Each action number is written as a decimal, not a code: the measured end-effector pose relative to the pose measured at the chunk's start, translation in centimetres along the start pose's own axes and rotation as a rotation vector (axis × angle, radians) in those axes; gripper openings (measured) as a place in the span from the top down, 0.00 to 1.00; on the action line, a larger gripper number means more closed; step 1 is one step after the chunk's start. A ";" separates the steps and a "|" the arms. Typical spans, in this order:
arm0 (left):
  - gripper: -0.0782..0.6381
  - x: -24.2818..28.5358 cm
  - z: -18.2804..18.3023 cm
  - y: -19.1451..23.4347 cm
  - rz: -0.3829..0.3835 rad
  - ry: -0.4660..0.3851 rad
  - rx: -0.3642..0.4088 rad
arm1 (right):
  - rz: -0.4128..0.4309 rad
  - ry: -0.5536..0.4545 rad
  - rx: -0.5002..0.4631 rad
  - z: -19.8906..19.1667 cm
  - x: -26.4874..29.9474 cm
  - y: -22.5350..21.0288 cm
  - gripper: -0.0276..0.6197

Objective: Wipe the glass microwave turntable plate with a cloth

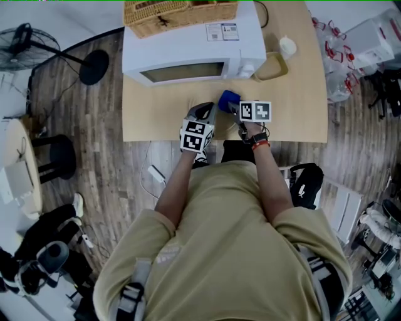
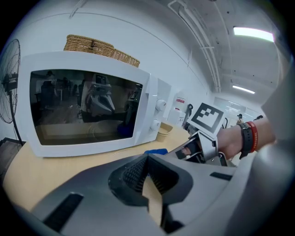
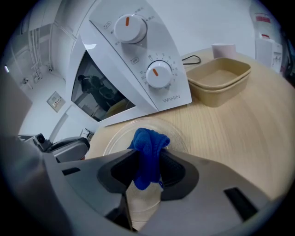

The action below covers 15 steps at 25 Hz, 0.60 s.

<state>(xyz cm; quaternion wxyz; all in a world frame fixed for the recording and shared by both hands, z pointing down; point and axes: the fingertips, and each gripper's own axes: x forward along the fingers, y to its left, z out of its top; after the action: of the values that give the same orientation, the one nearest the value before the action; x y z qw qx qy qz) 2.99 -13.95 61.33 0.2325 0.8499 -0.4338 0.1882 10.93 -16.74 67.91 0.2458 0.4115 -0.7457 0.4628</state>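
The clear glass turntable plate (image 3: 177, 136) lies flat on the wooden table in front of the white microwave (image 3: 133, 69). My right gripper (image 3: 147, 160) is shut on a bunched blue cloth (image 3: 148, 146) and holds it over the plate's near part. In the head view the cloth (image 1: 229, 99) shows just ahead of the right gripper (image 1: 236, 108). My left gripper (image 1: 210, 110) sits close beside it on the left, jaws together with nothing seen between them. The left gripper view shows the left gripper (image 2: 147, 161), with the cloth (image 2: 156, 151) just beyond its tips.
The microwave (image 1: 188, 44) has its door closed, and a wicker basket (image 1: 178, 12) sits on top. Stacked tan containers (image 3: 221, 80) and a white cup (image 1: 287, 45) stand to its right. Bare table (image 1: 294, 106) extends to the right. A fan (image 1: 25, 47) stands on the floor at left.
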 end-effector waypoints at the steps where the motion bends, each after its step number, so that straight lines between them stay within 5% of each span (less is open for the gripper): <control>1: 0.87 0.0 -0.1 -0.1 -0.003 0.002 0.000 | -0.008 -0.003 0.003 0.0 -0.2 -0.3 0.73; 15: 0.87 0.3 -0.4 -0.7 -0.030 0.009 0.009 | -0.124 -0.044 0.050 0.0 -3.1 -4.3 0.73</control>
<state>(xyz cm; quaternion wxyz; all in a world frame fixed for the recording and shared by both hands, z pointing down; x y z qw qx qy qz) 3.68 -13.55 61.65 0.2333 0.8564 -0.4194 0.1903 16.20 -16.58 67.67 0.2472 0.4728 -0.7123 0.4562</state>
